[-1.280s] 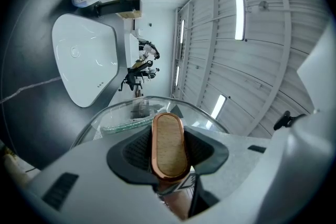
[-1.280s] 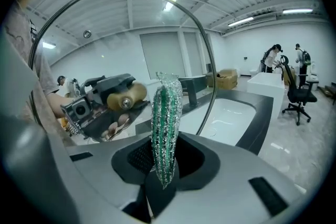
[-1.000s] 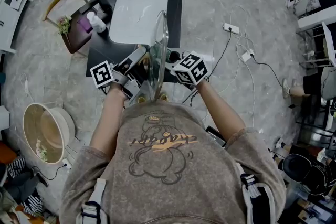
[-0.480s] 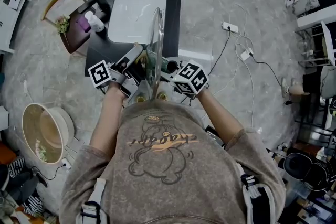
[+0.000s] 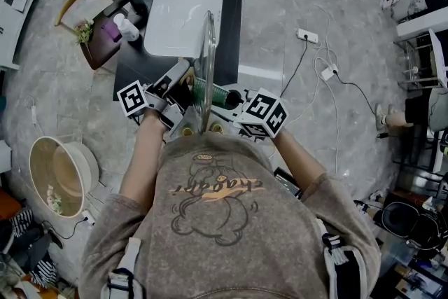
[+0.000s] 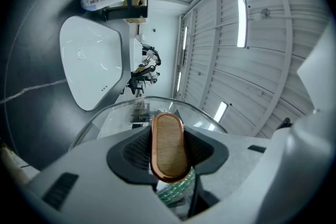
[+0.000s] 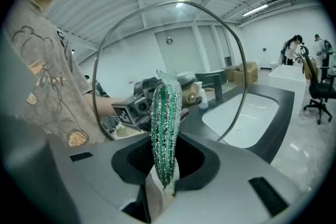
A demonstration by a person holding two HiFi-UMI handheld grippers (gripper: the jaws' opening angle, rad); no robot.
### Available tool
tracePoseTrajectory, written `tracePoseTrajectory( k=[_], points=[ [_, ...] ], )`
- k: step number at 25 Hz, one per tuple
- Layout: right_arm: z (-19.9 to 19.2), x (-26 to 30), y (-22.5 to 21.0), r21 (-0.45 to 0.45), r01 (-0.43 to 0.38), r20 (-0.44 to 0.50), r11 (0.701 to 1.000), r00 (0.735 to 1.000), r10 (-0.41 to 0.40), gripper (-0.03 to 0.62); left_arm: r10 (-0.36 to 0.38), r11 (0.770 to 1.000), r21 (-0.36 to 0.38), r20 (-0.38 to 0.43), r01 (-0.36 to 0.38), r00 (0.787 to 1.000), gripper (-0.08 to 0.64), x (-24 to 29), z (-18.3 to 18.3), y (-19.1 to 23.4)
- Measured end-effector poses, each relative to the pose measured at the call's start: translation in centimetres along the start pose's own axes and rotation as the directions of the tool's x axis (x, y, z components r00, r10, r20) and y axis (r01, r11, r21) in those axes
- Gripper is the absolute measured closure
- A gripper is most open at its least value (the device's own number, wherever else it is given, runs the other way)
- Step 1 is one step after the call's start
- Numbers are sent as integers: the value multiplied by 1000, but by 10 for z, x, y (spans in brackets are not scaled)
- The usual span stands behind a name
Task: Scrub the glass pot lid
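Left gripper (image 6: 168,152) clamped on the wooden knob (image 6: 168,131), holding the glass pot lid (image 5: 207,66) on edge just in front of the white sink (image 5: 183,7), likely exposing both faces. Right gripper (image 7: 165,161) pinches a green scrub sponge (image 7: 166,113) against the lid's sink-right face; contact unclear.

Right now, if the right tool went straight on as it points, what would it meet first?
The glass pot lid, standing on edge ahead; the green scrubber in the right tool would reach it first. Any gap is hard to judge.
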State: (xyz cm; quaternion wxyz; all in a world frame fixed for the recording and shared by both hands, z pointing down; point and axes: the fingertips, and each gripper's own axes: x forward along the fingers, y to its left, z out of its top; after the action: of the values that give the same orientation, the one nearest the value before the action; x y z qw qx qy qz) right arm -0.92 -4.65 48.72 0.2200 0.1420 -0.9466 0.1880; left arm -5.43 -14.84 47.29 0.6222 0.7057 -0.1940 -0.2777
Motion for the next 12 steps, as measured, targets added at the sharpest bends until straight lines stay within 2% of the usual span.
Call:
tracePoseTrajectory(
  k=[12],
  points=[
    [38,-27,6,31,1,68,1000,998,-3,499,14,1000,-26,-11,-15,1000,388,-3,-6,10]
  ],
)
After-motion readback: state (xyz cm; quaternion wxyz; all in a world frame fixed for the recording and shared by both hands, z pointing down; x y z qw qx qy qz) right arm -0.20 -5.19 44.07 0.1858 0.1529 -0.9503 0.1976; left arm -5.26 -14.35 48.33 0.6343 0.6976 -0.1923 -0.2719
